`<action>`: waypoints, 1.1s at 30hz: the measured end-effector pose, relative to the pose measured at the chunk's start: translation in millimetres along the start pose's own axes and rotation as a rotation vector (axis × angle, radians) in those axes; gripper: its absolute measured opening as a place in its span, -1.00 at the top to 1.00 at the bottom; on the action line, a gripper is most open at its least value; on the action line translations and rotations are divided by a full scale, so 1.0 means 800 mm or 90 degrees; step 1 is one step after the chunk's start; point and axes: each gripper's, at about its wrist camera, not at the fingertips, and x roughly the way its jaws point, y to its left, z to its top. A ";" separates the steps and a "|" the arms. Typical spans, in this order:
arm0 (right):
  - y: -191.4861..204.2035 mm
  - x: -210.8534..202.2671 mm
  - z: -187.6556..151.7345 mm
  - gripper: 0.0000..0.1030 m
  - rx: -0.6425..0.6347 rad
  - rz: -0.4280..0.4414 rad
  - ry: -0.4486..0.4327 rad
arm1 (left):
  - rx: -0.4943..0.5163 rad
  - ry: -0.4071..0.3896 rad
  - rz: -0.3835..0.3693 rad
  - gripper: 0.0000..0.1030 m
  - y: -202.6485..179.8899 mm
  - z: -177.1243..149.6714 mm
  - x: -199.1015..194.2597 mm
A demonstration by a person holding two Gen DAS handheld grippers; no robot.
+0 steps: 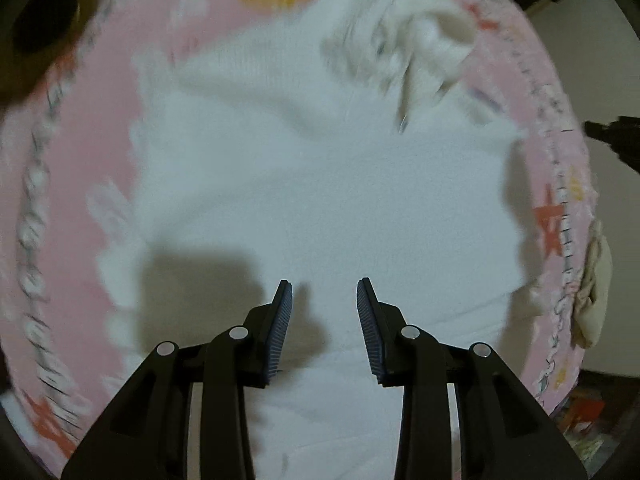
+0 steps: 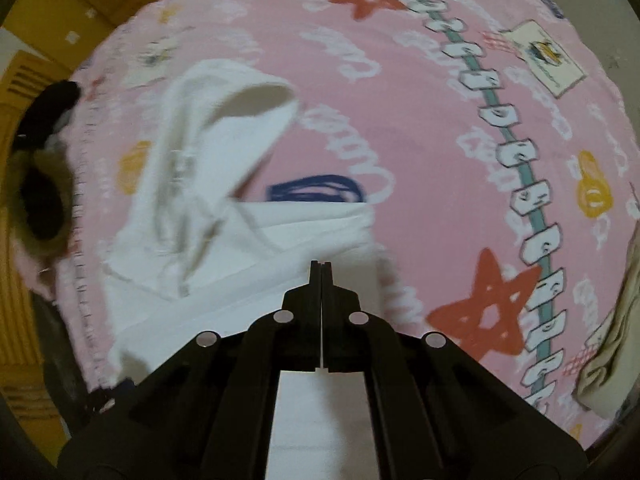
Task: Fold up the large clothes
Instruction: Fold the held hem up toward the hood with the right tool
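pink bedsheet | left tongs apart above white garment | right tongs together, empty, downward

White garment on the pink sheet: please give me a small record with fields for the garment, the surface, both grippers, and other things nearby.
garment: white garment, spread out, hood part rumpled
surface: pink printed sheet
left gripper: left gripper open above the garment, nothing between the pads
right gripper: right gripper shut, over the garment's edge
nearby: beige cloth at the sheet's edge

A pink patterned bedspread fills both views, with what may be yellowish wooden furniture beside it.
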 end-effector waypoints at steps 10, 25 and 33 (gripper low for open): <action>0.037 0.052 0.074 0.99 0.134 0.270 -0.020 | -0.132 -0.054 -0.009 0.35 0.048 0.102 -0.068; 0.012 0.252 0.196 -0.03 0.353 0.411 0.008 | -0.175 -0.119 0.101 0.15 -0.045 0.255 0.015; 0.007 0.276 0.217 -0.09 0.386 0.407 -0.032 | -0.130 -0.098 0.135 0.09 -0.077 0.251 0.019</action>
